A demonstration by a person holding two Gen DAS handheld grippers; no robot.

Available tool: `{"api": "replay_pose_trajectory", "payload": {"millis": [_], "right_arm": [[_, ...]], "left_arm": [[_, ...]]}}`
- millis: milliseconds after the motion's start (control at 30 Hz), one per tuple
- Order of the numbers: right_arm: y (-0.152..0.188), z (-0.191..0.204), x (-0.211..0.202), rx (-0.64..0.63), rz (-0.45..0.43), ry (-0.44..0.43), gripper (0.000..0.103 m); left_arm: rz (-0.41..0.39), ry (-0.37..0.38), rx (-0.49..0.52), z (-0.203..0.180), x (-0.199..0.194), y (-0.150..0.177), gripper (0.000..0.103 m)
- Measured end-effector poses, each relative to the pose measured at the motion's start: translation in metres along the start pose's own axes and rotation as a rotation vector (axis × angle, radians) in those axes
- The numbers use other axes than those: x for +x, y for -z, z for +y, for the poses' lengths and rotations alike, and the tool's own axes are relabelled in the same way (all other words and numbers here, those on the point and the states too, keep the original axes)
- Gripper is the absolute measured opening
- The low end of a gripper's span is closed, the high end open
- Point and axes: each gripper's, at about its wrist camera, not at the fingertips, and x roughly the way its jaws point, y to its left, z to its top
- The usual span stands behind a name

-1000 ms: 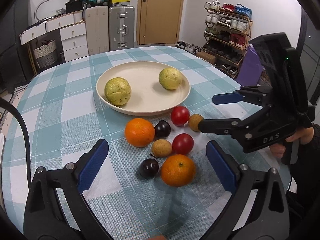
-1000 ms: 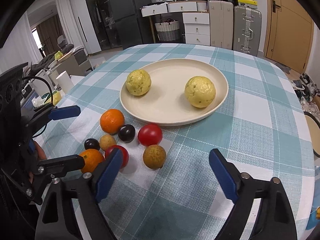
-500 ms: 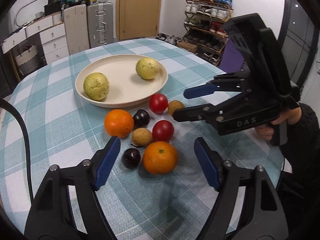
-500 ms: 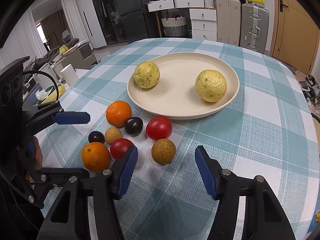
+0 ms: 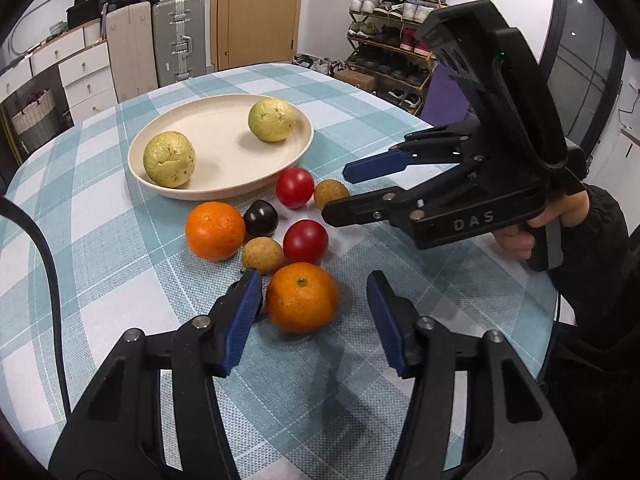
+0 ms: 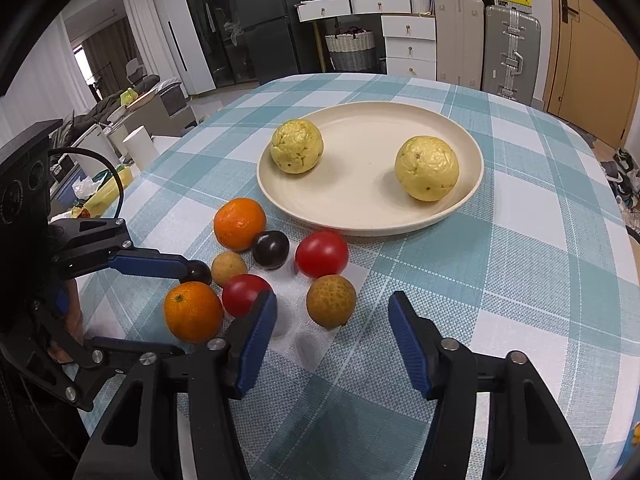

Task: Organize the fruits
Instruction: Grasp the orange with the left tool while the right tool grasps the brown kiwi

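**Fruit cluster beside plate — both grippers spread, holding nothing**

- Table [image 6: 540, 240]: round, teal-and-white check cloth. In the right wrist view bare cloth runs from 1 to 5 o'clock of the plate out to the table edge; the near edge is hidden behind the gripper bodies.
- Plate [image 6: 360, 216]: cream, shallow rim, at 12 o'clock of the fruit cluster. It carries two yellow-green guavas, one at its 10 o'clock side [image 6: 297, 151], one at its 3 o'clock side [image 6: 426, 168], well apart, with bare plate between them.
- Left gripper [image 5: 316, 300]: released, jaws wide; the near orange [image 5: 302, 297] sits between them, untouched on the right side, contact on the left cannot be told.
- Right gripper [image 6: 332, 332]: released, jaws wide, its opening facing the brown fruit [image 6: 331, 300], which lies just ahead of the tips.
- Far orange [image 6: 239, 223]: at 9 o'clock of the cluster, near the plate rim.
- Two red tomatoes: one [image 6: 321, 253] just beside the plate rim, one [image 6: 245, 294] just beside the right gripper's left finger.
- Small tan fruit [image 6: 229, 268] — mid-cluster.
- Two dark plums: one [image 6: 271, 249] touching the far orange, one [image 6: 197, 273] partly behind the left gripper's finger.
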Motion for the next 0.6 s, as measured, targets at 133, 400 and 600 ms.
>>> {"api": "replay_pose_trajectory", "payload": {"millis": [133,400,600], "right_arm": [[0.001,0.001,0.001,-0.006,0.002,-0.006,0.055],[0.001,0.001,0.002,-0.011,-0.002,-0.004,0.054],[0.002,0.002,0.003,-0.019,0.002,0.007,0.037]], "left_arm": [[0.002,0.018,0.007,-0.001,0.001,0.001,0.053],[0.002,0.009,0.015,-0.004,0.001,0.002,0.053],[0.004,-0.032,0.041,-0.01,0.003,0.002,0.053]]}}
